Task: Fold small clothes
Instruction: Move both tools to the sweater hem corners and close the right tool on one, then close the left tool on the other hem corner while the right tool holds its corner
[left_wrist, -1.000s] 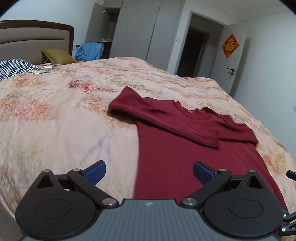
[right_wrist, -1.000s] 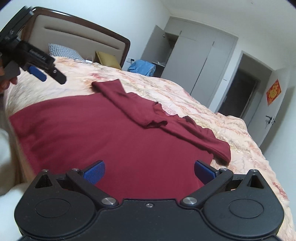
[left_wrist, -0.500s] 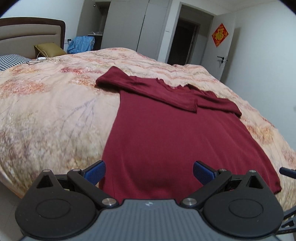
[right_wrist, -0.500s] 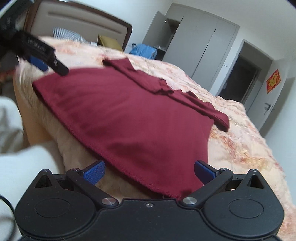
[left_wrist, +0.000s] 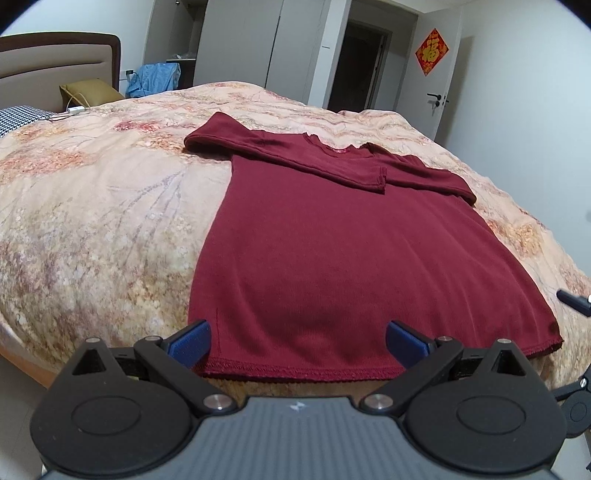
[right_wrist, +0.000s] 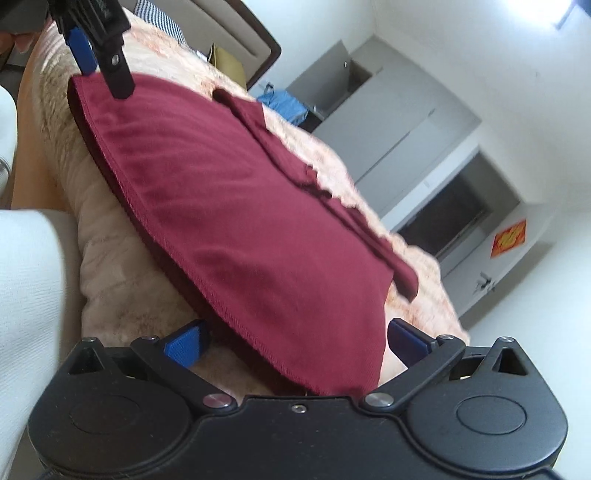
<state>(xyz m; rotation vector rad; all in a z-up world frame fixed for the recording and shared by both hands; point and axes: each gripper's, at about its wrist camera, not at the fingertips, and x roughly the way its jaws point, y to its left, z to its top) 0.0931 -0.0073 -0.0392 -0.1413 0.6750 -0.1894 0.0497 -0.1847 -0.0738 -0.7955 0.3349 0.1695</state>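
A: How many grippers do you see?

B: Two. The left gripper (left_wrist: 297, 341) is down by the near edge of the bed. Its two blue pads (left_wrist: 188, 341) are far apart. The hem of the shirt lies between them, but the pads do not squeeze it.

A: And the other one?

B: The right gripper (right_wrist: 297, 341) is tipped to one side. Its jaws have just been closing a little, but they are wide apart too. The corner of the shirt hangs between its pads, and nothing is pinched.

A: How many shirts?

B: One red shirt (left_wrist: 354, 251). It lies flat on the bed with its hem at the near edge. It has two long sleeves, and both are folded across the top part, one over the other.

A: What is it lying on?

B: One big bed (left_wrist: 96, 206) with a peach cover that has flowers on it. On the far left there is one headboard (left_wrist: 62, 62), one black-and-white checked pillow (left_wrist: 18, 116) and one yellow-green cushion (left_wrist: 90, 92). One white charger with a cord (left_wrist: 74, 109) sits just beside the cushion.

A: What else is in the room?

B: One blue cloth (left_wrist: 155, 77) is piled past the bed. Behind it are tall grey cupboards (left_wrist: 258, 44). Then comes one dark doorway (left_wrist: 360, 62). On the right is one white door with a red paper sign (left_wrist: 431, 51) on it.

A: Any person?

B: A white sleeve (right_wrist: 29, 280) shows at the left of the right gripper's view.
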